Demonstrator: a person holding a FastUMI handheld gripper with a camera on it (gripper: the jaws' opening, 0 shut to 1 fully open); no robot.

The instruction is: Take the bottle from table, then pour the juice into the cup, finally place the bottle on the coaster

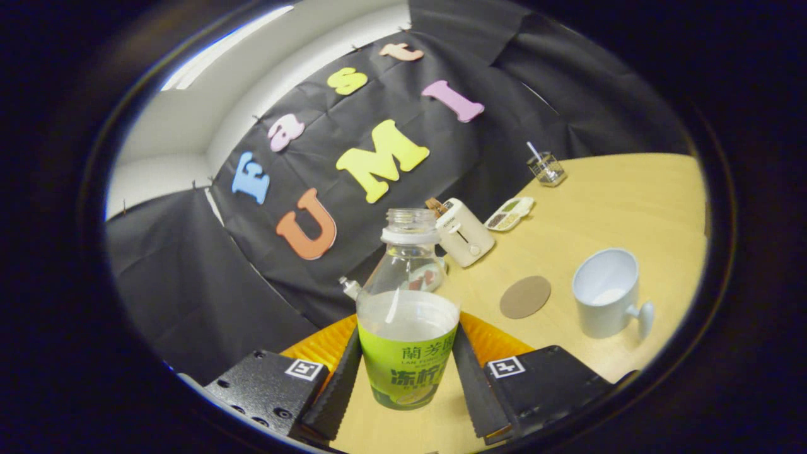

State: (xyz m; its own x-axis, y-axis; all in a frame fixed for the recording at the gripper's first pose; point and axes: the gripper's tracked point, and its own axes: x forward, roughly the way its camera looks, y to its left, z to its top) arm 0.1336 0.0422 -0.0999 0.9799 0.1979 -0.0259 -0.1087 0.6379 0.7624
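The fingers (406, 372) are clamped on the bottle (406, 315), one pressing each side of its green label; it stands open-necked and tilted against the counter (605, 202), partly full of pale juice. So the take step looks done and pouring is next. Beyond the fingers to the right lie the coaster (525, 296), then the cup (606, 293): the move calls for carrying the neck over the cup's rim and tipping.

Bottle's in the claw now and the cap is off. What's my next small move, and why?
Probably carry the bottle sideways toward the cup, keeping it upright. The claw has both fingers pressed on the bottle's label, and the bottle looks lifted and held upright, so the grasp seems done. The cup stands open-mouthed off to the side past the coaster; the neck isn't over it yet.
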